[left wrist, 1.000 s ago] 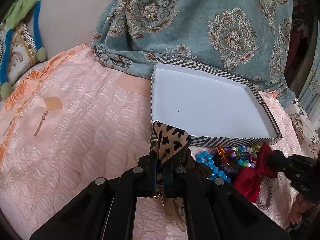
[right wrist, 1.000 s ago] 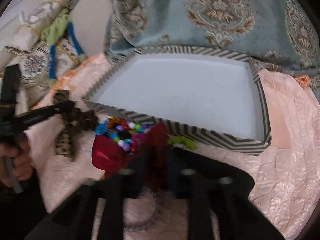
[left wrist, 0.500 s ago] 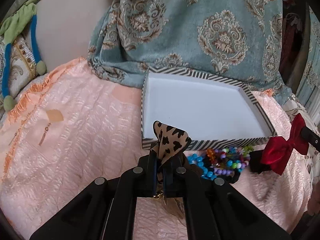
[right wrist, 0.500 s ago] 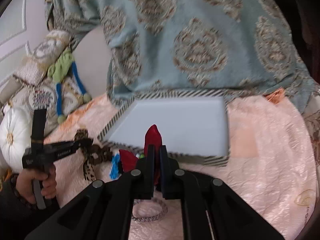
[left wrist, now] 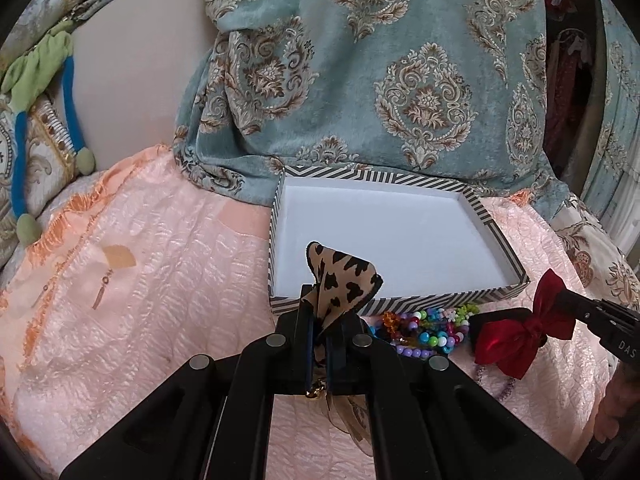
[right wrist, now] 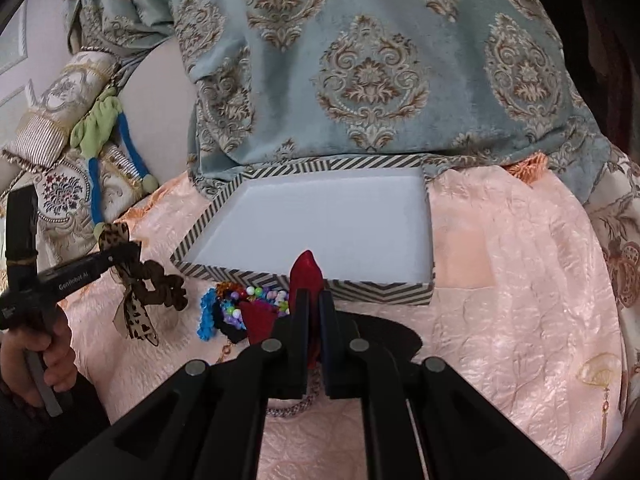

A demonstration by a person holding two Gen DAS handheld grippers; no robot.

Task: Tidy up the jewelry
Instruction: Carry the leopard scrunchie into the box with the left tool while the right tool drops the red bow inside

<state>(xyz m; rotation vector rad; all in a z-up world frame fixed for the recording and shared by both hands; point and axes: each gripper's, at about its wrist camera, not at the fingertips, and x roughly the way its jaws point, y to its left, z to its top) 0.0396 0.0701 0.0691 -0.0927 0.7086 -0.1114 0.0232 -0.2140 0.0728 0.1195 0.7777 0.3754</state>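
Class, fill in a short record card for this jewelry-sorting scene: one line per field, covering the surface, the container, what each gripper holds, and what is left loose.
Surface: peach quilted bedspread
Container: striped-edged shallow box with white inside, nothing in it
Left gripper: shut on leopard-print fabric bow
Right gripper: shut on red velvet bow
Loose items: pile of multicoloured bead bracelets in front of the box; silver chain bracelet on the bedspread
Backdrop: teal damask-patterned cloth

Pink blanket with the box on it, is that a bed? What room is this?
Probably a bedroom or sitting room at home. The pink blanket covers something soft, patterned pillows lie beside it, and a blue damask cloth hangs behind the box.
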